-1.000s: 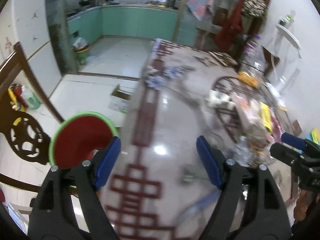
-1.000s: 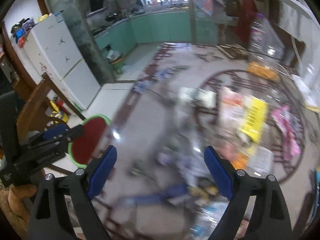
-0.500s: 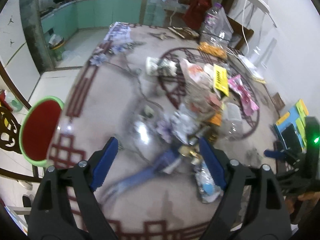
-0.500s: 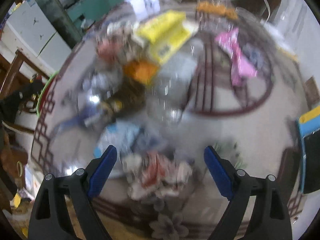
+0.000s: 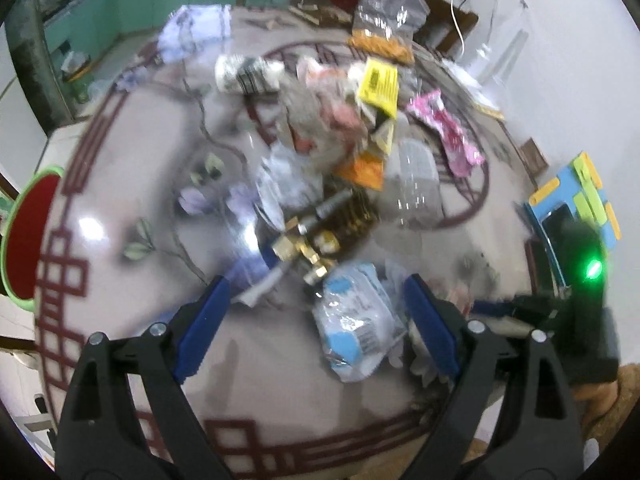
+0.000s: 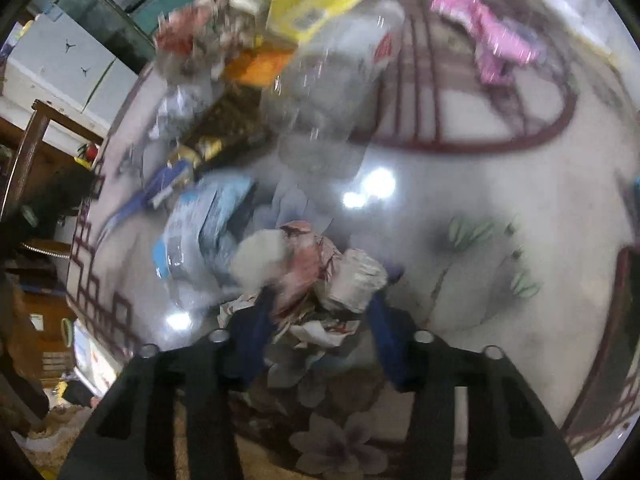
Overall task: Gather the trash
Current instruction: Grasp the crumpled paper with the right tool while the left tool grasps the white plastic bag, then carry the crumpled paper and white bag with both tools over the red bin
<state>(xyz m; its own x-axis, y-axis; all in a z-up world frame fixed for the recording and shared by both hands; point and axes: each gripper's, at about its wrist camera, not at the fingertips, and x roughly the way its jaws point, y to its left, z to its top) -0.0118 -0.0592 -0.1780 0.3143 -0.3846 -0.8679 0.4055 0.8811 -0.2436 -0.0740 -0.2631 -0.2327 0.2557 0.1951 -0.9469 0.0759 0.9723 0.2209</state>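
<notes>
A pile of trash lies on the round patterned table [image 5: 132,184]. In the left wrist view I see a blue and white plastic wrapper [image 5: 354,320], gold candy wrappers [image 5: 306,248], a yellow packet [image 5: 378,84], a pink wrapper [image 5: 450,140] and a clear plastic bottle [image 5: 414,184]. My left gripper [image 5: 316,320] is open just above the blue wrapper. In the right wrist view my right gripper [image 6: 320,316] has closed in around a crumpled red and white paper wad [image 6: 316,272], with its blue pads on both sides.
A red bin with a green rim [image 5: 24,236] stands beyond the table's left edge. A blue and yellow case with a phone [image 5: 576,200] lies at the right. A bag of snacks [image 5: 384,12] stands at the far side. The other gripper's body [image 5: 580,320] shows at right.
Both grippers swung from the table edge over the trash pile and came lower. The right gripper's jaws went from wide open to narrowed around the crumpled paper wad.
</notes>
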